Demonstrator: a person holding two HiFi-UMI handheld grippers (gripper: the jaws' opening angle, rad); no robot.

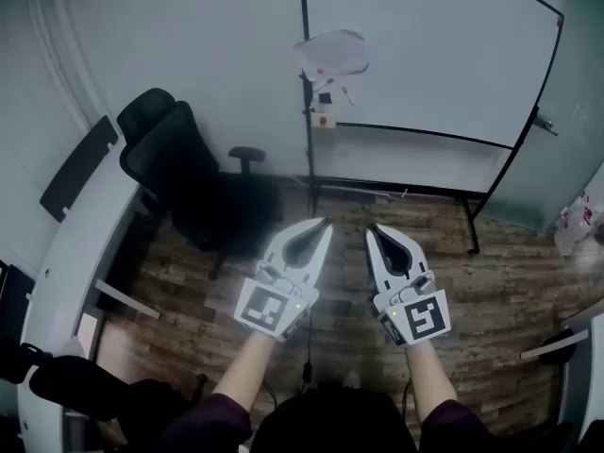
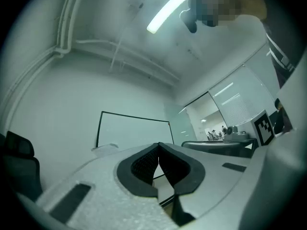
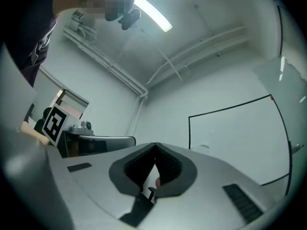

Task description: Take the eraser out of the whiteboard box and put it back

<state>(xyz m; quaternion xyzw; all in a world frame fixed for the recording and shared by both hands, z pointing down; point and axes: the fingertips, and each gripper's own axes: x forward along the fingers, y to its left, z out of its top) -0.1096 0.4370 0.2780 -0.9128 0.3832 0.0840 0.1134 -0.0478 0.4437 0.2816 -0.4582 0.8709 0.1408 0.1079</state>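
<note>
A whiteboard [image 1: 425, 55] on a black stand faces me across the wooden floor. A clear plastic box [image 1: 332, 53] hangs at the top of its left edge; what it holds is too small to make out, and I cannot pick out the eraser. A small white and red item [image 1: 324, 118] hangs lower on the same edge. Both grippers are held side by side in front of me, well short of the board. My left gripper [image 1: 326, 223] is shut and empty. Beside it, the right gripper [image 1: 370, 228] has its tips together with nothing between them. The left gripper view shows the whiteboard [image 2: 134, 131] beyond the left gripper [image 2: 159, 145]; the right gripper view shows the whiteboard [image 3: 235, 138] beyond the right gripper [image 3: 155, 145].
A black office chair [image 1: 179, 173] stands left of the board's stand. A white desk [image 1: 71, 253] runs along the left side, with a dark bag [image 1: 66, 385] near its front. The board's base bar [image 1: 472, 243] crosses the floor at right. A white bag [image 1: 571, 225] sits at far right.
</note>
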